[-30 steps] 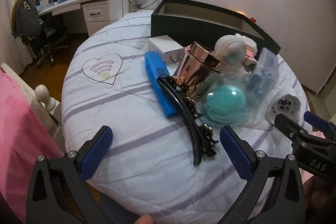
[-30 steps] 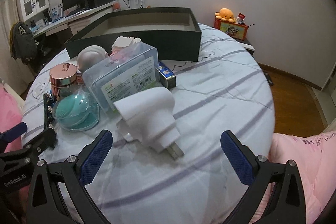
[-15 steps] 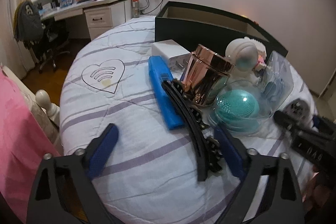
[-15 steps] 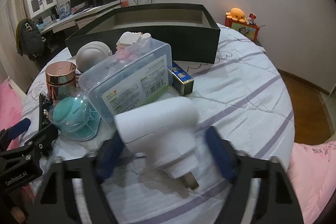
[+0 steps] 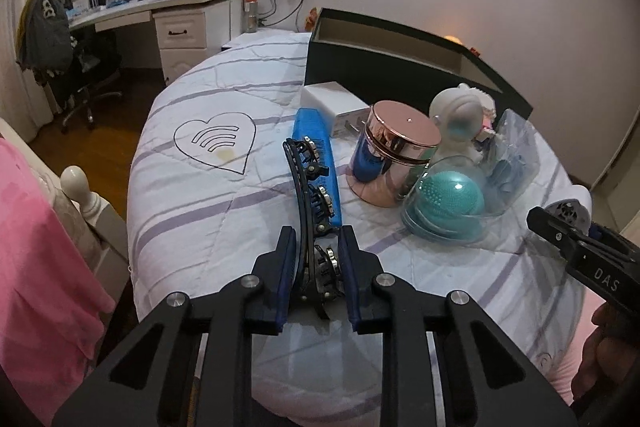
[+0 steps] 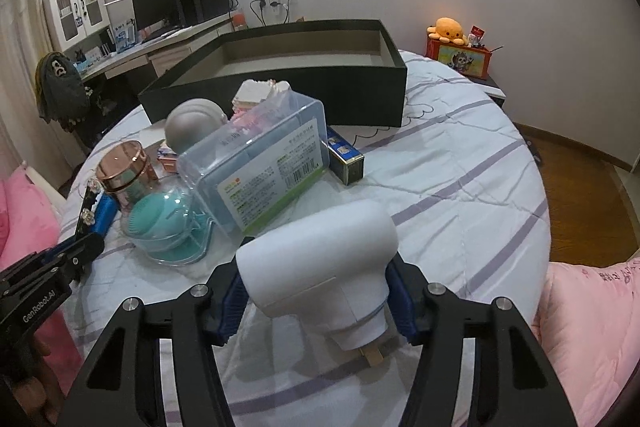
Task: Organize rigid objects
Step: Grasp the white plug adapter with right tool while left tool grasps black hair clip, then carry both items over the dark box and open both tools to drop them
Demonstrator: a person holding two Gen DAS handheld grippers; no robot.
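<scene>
Grasp step: left gripper (image 5: pixel 317 269) clenched on the near end of the black hair clip (image 5: pixel 307 199), on the bed; right gripper (image 6: pixel 316 297) closing, pads on the white plug adapter (image 6: pixel 320 265); next, lift both into the black box (image 6: pixel 394 83) behind; likely clear the clutter.
</scene>
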